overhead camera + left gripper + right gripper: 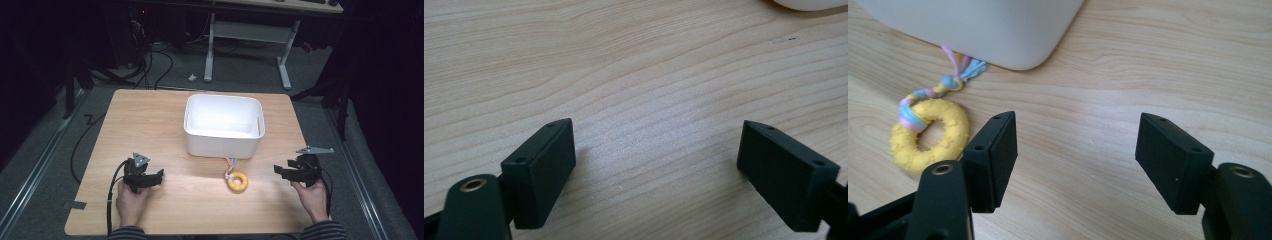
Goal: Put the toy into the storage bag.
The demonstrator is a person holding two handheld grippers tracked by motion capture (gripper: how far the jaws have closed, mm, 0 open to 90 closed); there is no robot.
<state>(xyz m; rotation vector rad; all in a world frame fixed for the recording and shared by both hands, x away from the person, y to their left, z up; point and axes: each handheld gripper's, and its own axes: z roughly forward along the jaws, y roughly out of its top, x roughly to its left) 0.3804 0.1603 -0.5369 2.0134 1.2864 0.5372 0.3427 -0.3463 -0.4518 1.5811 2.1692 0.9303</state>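
Left gripper [159, 176]: resting near left, jaws standing wide, gripping nothing.
Right gripper [278, 170]: hovering near right, jaws apart, empty.
Yellow ring toy [237, 181]: lying between them, tassel touching white bin [224, 141].
Risk: a skewed pinch is likely pushing the ring sideways.

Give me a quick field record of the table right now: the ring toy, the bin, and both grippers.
ring toy: yellow ring with a pastel rope tassel, lying flat on the table, just in front of the bin, tassel end toward it
bin: white, open-topped, mid-table; nothing visible inside
left gripper: jaws open, nothing between them, low over bare wood
right gripper: jaws open, empty, to the right of the ring toy, not touching it
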